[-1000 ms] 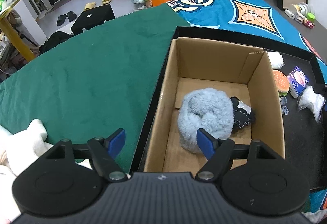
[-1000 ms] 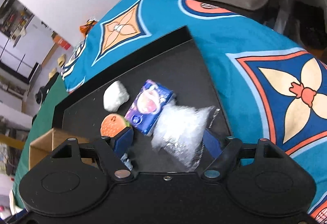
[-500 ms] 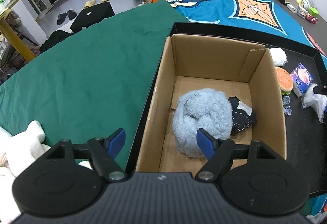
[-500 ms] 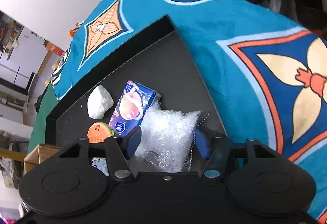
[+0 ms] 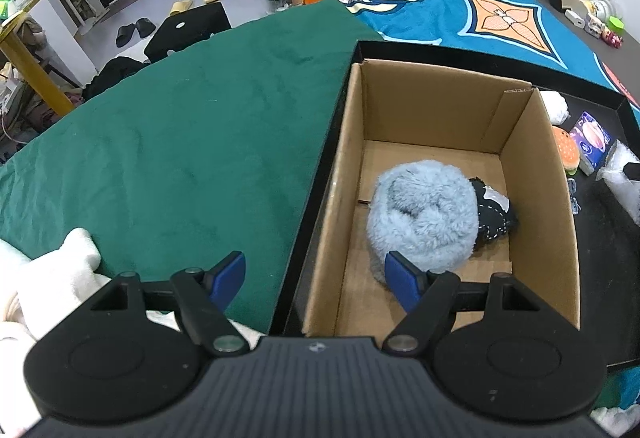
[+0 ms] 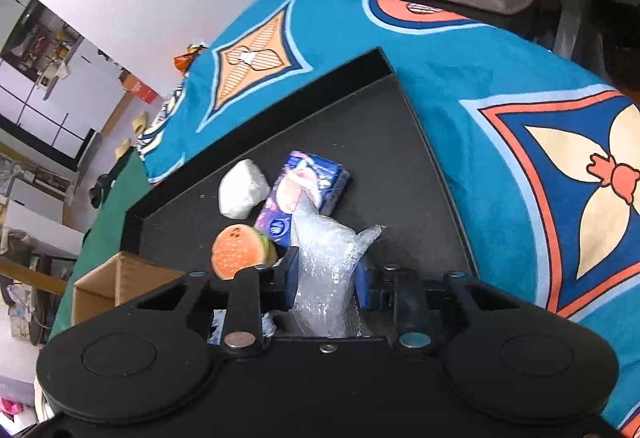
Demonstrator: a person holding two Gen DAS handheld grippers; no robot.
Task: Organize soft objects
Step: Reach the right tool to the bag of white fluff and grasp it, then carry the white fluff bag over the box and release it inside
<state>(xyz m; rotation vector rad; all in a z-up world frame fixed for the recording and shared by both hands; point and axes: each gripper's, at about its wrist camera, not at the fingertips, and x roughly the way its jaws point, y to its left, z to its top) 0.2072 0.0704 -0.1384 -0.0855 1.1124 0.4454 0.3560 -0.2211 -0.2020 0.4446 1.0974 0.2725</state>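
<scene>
The right hand-held gripper (image 6: 326,280) has just been closing and is now clamped on the bubble-wrap bag (image 6: 324,262), which lies on the black tray (image 6: 360,126). This is the pick-up step. I judge that the next move must lift the bag and carry it to the cardboard box (image 5: 556,198). The left hand-held gripper (image 5: 316,278) hangs with jaws apart, empty. Only the left wrist view shows the inside of the box: 1 fluffy blue item (image 5: 424,214) and 1 dark item (image 5: 494,212). The right wrist view shows the grip.
</scene>
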